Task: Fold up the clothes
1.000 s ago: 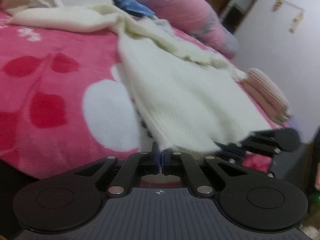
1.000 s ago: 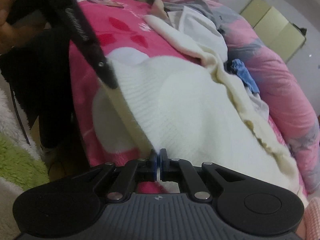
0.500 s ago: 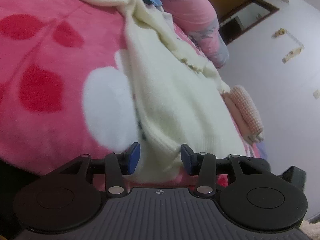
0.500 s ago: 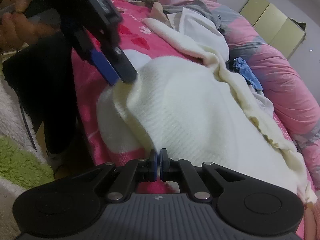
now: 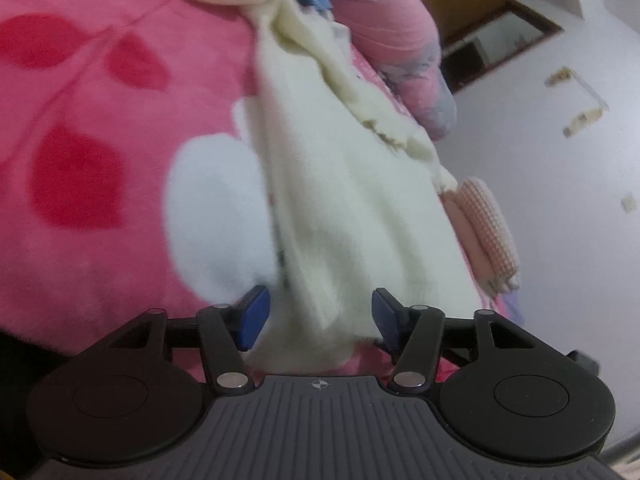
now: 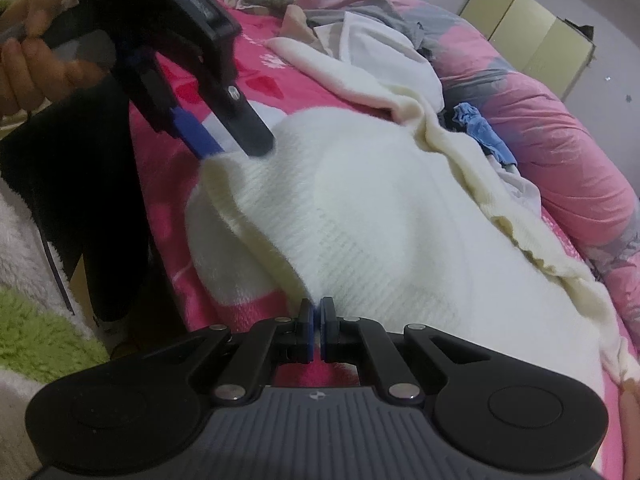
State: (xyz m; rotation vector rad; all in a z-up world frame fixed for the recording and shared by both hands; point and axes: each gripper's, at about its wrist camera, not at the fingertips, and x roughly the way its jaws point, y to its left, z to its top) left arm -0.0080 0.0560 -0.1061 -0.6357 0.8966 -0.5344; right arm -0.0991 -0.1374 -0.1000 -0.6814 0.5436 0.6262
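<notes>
No legible txt — nothing readable.

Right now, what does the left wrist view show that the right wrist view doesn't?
Only the left wrist view shows the left gripper from behind, jaws spread wide around the hem of the cream knitted sweater, plus a folded pink waffle-knit cloth at the bed's edge and a wood-framed opening in the wall.

Only the right wrist view shows the right gripper shut on the sweater's hem, a hand holding the left gripper, a green fluffy rug and yellow cabinet panels.

Both show the sweater, the pink blanket and a blue garment.
</notes>
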